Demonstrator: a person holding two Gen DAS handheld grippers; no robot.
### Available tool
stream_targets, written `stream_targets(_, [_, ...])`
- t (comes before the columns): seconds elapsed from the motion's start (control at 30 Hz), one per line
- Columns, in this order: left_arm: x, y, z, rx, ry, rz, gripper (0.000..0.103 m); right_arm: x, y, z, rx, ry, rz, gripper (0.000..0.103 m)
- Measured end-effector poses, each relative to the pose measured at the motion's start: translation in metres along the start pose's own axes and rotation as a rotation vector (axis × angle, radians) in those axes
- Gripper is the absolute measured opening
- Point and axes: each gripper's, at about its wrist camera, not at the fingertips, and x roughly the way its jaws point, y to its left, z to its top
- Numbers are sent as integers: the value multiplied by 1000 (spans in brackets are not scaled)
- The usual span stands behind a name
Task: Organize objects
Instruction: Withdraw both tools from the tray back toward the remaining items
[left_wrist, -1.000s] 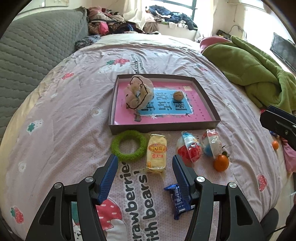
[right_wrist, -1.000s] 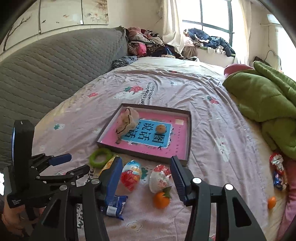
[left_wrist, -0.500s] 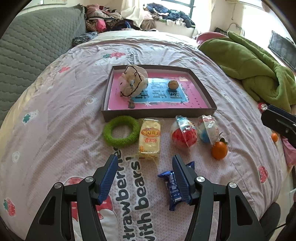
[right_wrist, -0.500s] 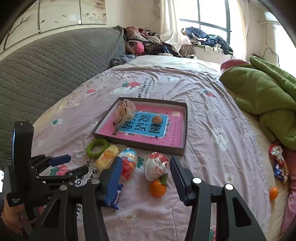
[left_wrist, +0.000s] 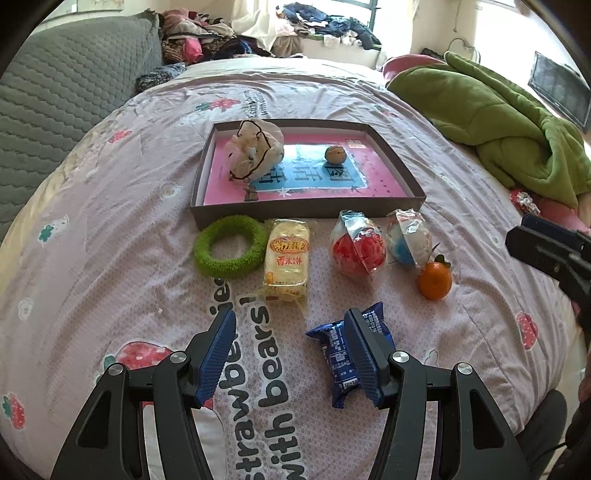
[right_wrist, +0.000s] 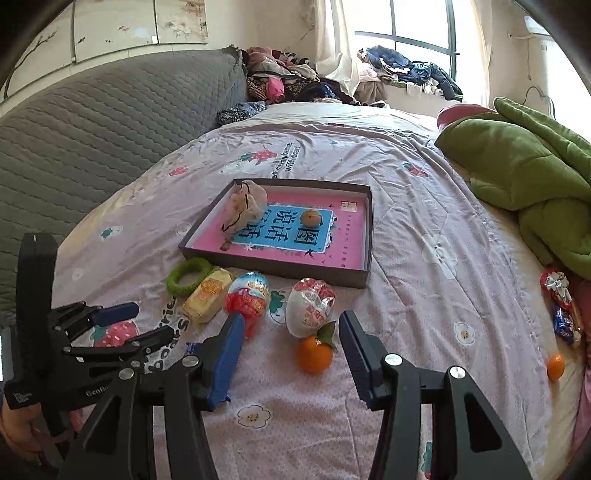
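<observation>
A shallow brown box with a pink floor (left_wrist: 388, 155) (right_wrist: 367, 236) lies on the bed, holding a cloth pouch (left_wrist: 258, 147) and a walnut (left_wrist: 335, 154). In front of it lie a green ring (left_wrist: 231, 251), a yellow snack pack (left_wrist: 287, 264), a red wrapped egg (left_wrist: 358, 251), a blue-white wrapped egg (left_wrist: 408, 242), an orange (left_wrist: 434, 282) (right_wrist: 314, 354) and a blue packet (left_wrist: 341, 360). My left gripper (left_wrist: 290, 350) is open and empty, above the sheet beside the blue packet. My right gripper (right_wrist: 291, 349) is open and empty, with the orange between its fingers' line of sight.
A green blanket (left_wrist: 509, 122) lies at the right. A grey headboard (right_wrist: 92, 129) stands at the left, with piled clothes (right_wrist: 280, 81) behind. Wrapped sweets (right_wrist: 561, 302) and a small orange (right_wrist: 555, 366) lie near the bed's right edge.
Both grippers have drawn back and lower toward the bed's near side; the objects sit farther ahead in view. Both stay open.
</observation>
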Motion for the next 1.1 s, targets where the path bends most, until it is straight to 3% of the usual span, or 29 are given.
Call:
stream_targets(0.27, [5, 5, -4, -11, 8, -17, 63, 5, 0, -11, -4, 9, -12, 53])
stream_targets(0.47, [3, 8, -7, -16, 0, -16, 63, 4, 3, -20, -47, -8, -76, 53])
stream_targets(1.1, [17, 9, -15, -24, 40, -49, 63, 17, -2, -42, -23, 16, -65, 53])
